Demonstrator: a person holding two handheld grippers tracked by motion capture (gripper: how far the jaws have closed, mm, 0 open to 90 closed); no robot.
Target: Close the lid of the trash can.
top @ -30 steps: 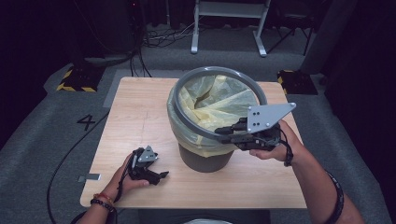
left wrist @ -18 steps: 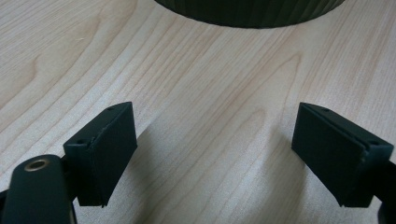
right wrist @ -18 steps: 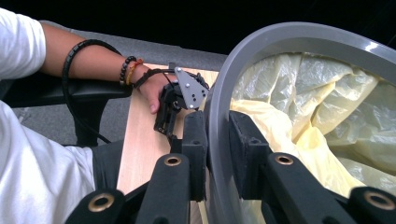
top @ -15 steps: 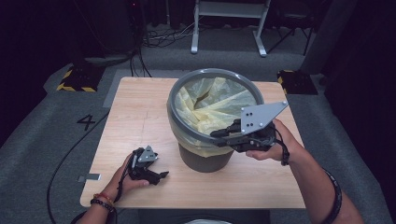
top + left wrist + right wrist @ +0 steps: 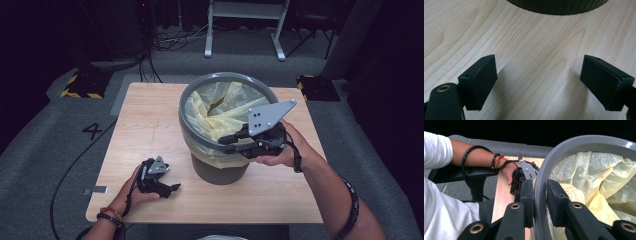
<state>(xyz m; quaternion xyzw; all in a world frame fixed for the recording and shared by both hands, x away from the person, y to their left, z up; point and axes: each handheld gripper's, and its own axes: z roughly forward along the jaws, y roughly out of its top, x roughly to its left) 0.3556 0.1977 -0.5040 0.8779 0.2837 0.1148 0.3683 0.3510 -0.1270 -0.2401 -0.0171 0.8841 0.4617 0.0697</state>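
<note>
On the wooden table [image 5: 150,130], the right gripper [image 5: 539,195] had slid along and now clamped the bin's grey rim [image 5: 584,141], ready to pull, while the left gripper [image 5: 539,82] rested wide open, empty.

Light wooden table [image 5: 150,125], grey lined bin [image 5: 220,170] upright on it.

The table [image 5: 150,130] is looked down on from a fixed point above the person's side, facing forward, with the whole top and the grey bin [image 5: 200,95] taken in from afar. The left gripper view is held low and very close to the wood, aimed level toward the bin's dark base [image 5: 556,6]. The right gripper view is set tight against the bin's rim [image 5: 584,141], which is shared with the high view, and the left gripper [image 5: 520,180] is seen beyond.
</note>
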